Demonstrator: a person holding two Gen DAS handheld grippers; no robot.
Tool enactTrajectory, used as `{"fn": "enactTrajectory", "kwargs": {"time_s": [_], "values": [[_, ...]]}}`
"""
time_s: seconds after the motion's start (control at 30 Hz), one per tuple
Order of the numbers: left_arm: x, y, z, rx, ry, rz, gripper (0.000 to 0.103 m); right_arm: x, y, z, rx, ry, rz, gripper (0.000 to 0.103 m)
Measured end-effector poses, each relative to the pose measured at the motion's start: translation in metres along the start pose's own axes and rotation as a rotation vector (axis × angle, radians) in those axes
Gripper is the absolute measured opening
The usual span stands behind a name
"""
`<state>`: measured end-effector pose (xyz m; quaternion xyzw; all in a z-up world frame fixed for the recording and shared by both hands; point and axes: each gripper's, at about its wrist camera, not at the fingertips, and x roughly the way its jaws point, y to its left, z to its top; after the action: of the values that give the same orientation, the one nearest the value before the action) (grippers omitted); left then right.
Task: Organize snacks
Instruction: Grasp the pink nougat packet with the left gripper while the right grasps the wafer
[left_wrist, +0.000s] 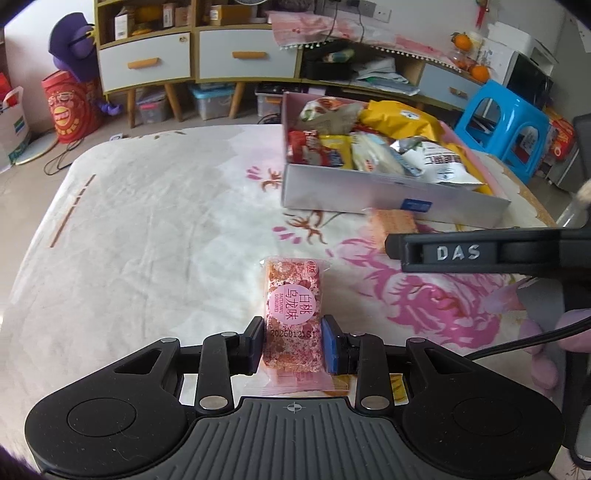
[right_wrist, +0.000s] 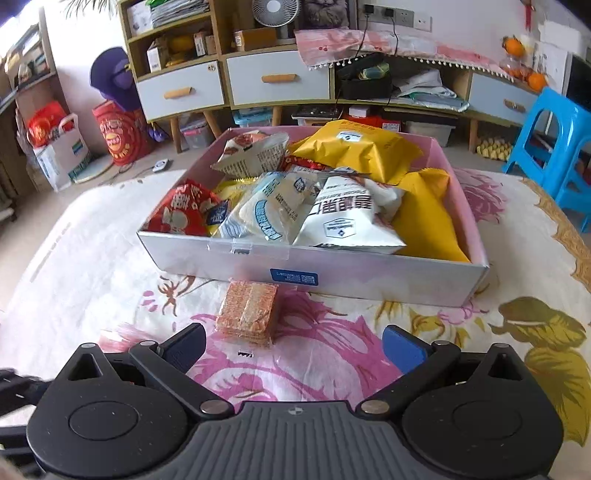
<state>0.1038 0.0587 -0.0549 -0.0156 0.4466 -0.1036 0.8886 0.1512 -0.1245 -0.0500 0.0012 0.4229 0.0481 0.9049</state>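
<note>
My left gripper (left_wrist: 293, 341) is shut on a pink wrapped snack bar (left_wrist: 291, 310) and holds it over the flowered blanket. A grey box (left_wrist: 388, 192) full of snack bags stands ahead to the right; in the right wrist view the box (right_wrist: 314, 269) is straight ahead. An orange wrapped cracker pack (right_wrist: 247, 310) lies on the blanket just before the box's front wall, also seen in the left wrist view (left_wrist: 391, 221). My right gripper (right_wrist: 293, 349) is open and empty, just short of the cracker pack. Its black body (left_wrist: 480, 254) shows at the right of the left wrist view.
The flowered blanket (left_wrist: 166, 221) covers the whole surface. A blue plastic stool (right_wrist: 554, 147) stands at the far right beside it. Cabinets with drawers (right_wrist: 277, 77) line the back wall. Red bags (left_wrist: 70, 107) stand on the floor at the far left.
</note>
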Motion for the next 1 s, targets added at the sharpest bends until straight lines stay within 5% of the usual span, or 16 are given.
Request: {"fn": "enactTrajectory", "kwargs": {"time_s": [0.47,0.63,0.77,1.0], "values": [[0.001,0.009,0.001,-0.015,0.022,-0.002,0.03,0.016,0.019,0.004,-0.033,-0.012,-0.028,0.079],[0.002,0.009,0.002,-0.021,0.024,0.0,0.03,0.014,0.019,0.005,-0.055,-0.021,-0.044,0.06],[0.002,0.012,0.002,-0.035,0.027,0.0,0.03,0.01,0.023,0.008,-0.094,-0.016,-0.018,0.027],[0.003,0.015,0.006,-0.063,0.034,0.012,0.03,0.002,0.02,0.015,-0.047,0.033,0.069,0.026]]}}
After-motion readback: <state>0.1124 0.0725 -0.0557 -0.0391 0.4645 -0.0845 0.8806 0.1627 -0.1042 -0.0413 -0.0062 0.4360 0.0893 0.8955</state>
